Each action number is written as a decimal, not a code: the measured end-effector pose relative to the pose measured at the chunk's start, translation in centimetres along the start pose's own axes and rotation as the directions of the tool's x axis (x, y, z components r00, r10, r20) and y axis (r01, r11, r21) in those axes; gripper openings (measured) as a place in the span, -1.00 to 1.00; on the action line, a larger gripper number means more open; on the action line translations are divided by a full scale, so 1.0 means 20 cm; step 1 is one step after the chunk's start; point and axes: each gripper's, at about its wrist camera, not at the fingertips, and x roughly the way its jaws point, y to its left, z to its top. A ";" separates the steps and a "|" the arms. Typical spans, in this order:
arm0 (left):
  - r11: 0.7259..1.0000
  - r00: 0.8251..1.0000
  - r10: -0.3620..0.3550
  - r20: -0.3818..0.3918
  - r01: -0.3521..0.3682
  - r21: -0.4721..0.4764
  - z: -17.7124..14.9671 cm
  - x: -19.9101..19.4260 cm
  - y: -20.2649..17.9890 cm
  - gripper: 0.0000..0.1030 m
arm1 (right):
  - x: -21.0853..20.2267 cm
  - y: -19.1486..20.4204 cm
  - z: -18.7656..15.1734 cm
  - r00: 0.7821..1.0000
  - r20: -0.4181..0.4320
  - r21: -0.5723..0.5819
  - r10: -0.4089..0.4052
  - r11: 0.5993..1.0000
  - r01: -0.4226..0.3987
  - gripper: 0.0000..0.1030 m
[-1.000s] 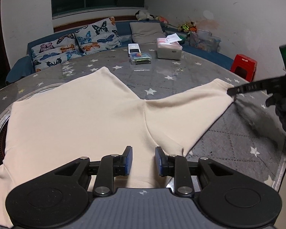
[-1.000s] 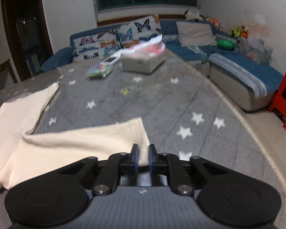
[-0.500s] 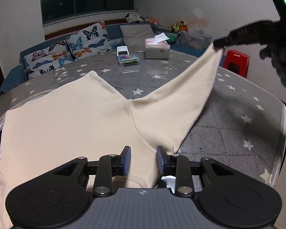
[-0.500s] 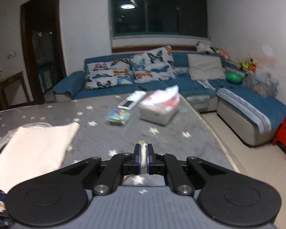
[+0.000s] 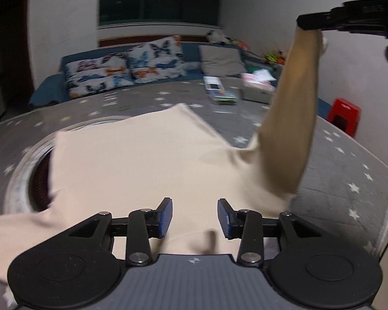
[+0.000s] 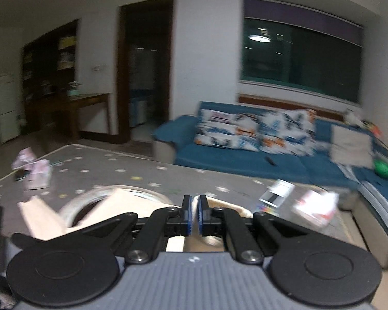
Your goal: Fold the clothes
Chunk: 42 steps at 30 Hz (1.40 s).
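Centrally, 1 cream garment [image 5: 142, 165] lies spread flat on the grey star-patterned counter [image 5: 349, 160], its body covering part of a round pale-rimmed opening [image 5: 20, 178] in the counter top. 1 sleeve [image 5: 295, 118] is lifted well clear of the counter, hanging taut from its cuff, with the fabric rising steeply from the shoulder.

Right claw [image 5: 301, 23]: closed on the cuff of that sleeve, seen high at the upper right of the left wrist view; in its own view the 2 blue pads sit almost together with cream cloth showing just behind them [image 6: 194, 217].

Left claw [image 5: 194, 215]: low over the near edge of the garment, jaws opening, blue pads standing apart with cloth below and between them but not pressed.

Further items on the counter: 1 white tissue box [image 5: 257, 87] and 1 small flat packet [image 5: 223, 98] with a white card just behind it, all beyond the garment; 1 pink-and-white packet [image 6: 36, 173] near the far left edge in the right wrist view.

Surroundings: 1 blue sofa [image 6: 245, 162] with 2 butterfly-print cushions [image 5: 124, 69] and 1 plain grey cushion [image 5: 221, 60]; 1 red stool [image 5: 345, 112] beside the counter; 1 dark window [image 6: 300, 62]. Both views are motion-blurred.
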 end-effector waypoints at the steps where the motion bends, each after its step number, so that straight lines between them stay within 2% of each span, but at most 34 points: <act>1: 1.000 1.000 0.012 0.001 -0.012 -0.023 -0.01 -0.02 0.04 -0.19 | 0.03 0.06 0.01 1.000 -0.005 -0.015 0.025 1.000 -0.025 -0.92; 6: 0.993 0.998 0.062 0.006 -0.061 -0.097 -0.08 -0.10 0.17 -0.19 | 0.20 0.33 0.02 0.989 -0.058 -0.080 0.133 0.987 -0.137 -0.92; 10: 0.988 0.996 0.090 0.002 -0.089 -0.129 -0.13 -0.15 0.23 -0.19 | 0.34 0.52 -0.04 0.971 -0.136 -0.107 0.198 0.971 -0.213 -0.92; 16: 0.981 0.994 0.109 -0.002 -0.108 -0.163 -0.18 -0.19 0.28 -0.18 | 0.53 0.72 -0.19 0.933 -0.249 -0.107 0.259 0.950 -0.292 -0.92; 19: 0.979 0.994 0.112 -0.004 -0.111 -0.169 -0.19 -0.20 0.28 -0.18 | 0.59 0.75 -0.24 0.921 -0.275 -0.077 0.276 0.949 -0.307 -0.86; 22: 0.979 0.993 0.114 -0.004 -0.113 -0.172 -0.19 -0.21 0.28 -0.18 | 0.59 0.73 -0.24 0.915 -0.274 -0.047 0.294 0.947 -0.319 -0.83; 25: 0.978 0.993 0.118 -0.003 -0.117 -0.176 -0.19 -0.21 0.29 -0.18 | 0.54 0.68 -0.21 0.925 -0.258 -0.051 0.280 0.952 -0.302 -0.83; 30: 0.977 0.993 0.119 0.014 -0.115 -0.180 -0.16 -0.21 0.29 -0.18 | 0.46 0.52 -0.25 0.932 -0.309 -0.112 0.191 0.966 -0.235 -0.83; 36: 0.977 0.994 0.103 0.024 -0.097 -0.191 -0.11 -0.22 0.29 -0.18 | 0.43 0.30 -0.44 0.904 -0.420 -0.114 0.083 0.983 -0.144 -0.83; 38: 0.978 0.995 0.092 0.028 -0.085 -0.193 -0.09 -0.22 0.29 -0.18 | 0.43 0.24 -0.48 0.900 -0.430 -0.102 0.064 0.988 -0.119 -0.83; 42: 0.978 0.994 0.105 -0.002 -0.104 -0.184 -0.06 -0.16 0.31 -0.17 | 0.47 0.15 -0.49 0.909 -0.413 -0.065 0.045 0.995 -0.079 -0.78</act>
